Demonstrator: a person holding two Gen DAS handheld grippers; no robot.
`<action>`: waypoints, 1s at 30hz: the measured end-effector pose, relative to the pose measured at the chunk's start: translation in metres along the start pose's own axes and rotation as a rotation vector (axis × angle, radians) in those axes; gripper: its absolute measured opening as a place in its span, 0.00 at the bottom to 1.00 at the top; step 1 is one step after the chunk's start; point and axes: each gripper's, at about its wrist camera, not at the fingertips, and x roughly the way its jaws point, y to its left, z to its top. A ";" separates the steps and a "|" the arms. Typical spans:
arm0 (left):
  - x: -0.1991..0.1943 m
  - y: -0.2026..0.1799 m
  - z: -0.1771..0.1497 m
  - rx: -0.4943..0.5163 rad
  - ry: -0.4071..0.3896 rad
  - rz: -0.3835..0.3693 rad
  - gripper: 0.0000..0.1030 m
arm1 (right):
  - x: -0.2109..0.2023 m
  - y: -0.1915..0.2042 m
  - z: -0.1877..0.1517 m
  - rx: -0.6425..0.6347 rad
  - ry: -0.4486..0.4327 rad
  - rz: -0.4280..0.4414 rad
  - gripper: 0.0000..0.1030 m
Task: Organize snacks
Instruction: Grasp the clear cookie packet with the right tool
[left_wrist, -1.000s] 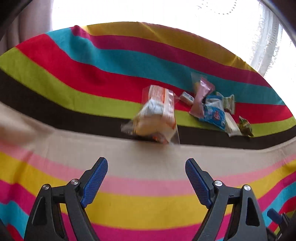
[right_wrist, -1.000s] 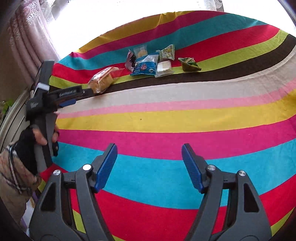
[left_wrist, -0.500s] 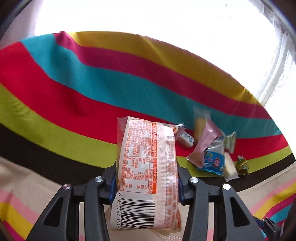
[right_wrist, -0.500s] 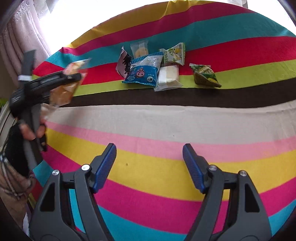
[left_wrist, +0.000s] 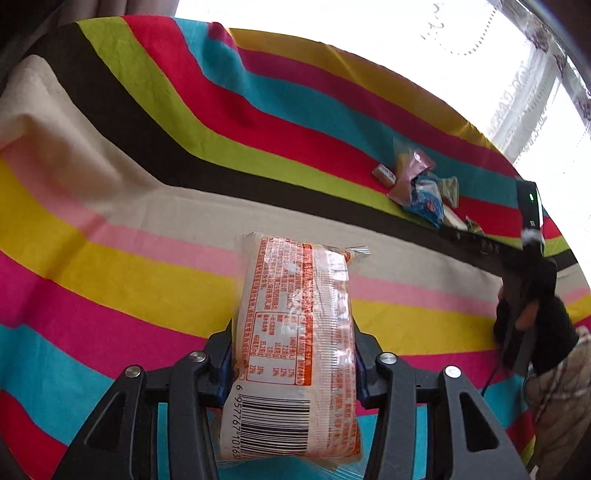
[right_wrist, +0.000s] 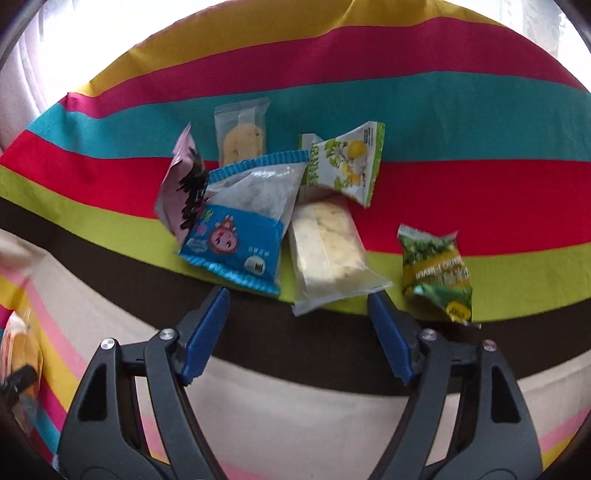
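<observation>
Orange-printed clear snack packet (left_wrist: 295, 350) clamped upright between left gripper (left_wrist: 293, 363) pads, barcode end nearest camera, above striped cloth (left_wrist: 110, 229). Right gripper (right_wrist: 299, 332), jaws wide, just been opening, nothing between, near clear-wrapped biscuit pack (right_wrist: 325, 243) in snack cluster.

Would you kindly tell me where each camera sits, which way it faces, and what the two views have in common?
Left wrist: on the left gripper, looking down across the striped cloth; its jaws clamp the orange-printed snack pack; the person's other hand shows at right.
Right wrist: on the right gripper, jaws open and just widening, nothing between them, facing the snack pile.
Shared: the cloth and the pile.
</observation>
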 end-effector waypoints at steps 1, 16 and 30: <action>0.001 -0.003 -0.002 0.007 0.006 0.005 0.49 | 0.004 -0.001 0.005 -0.007 0.004 -0.009 0.80; 0.027 -0.039 -0.004 0.137 -0.021 0.011 0.75 | 0.010 -0.023 0.024 -0.239 0.029 -0.039 0.85; 0.036 -0.049 -0.005 0.169 -0.007 0.033 0.85 | -0.089 -0.012 -0.080 -0.161 0.058 0.080 0.38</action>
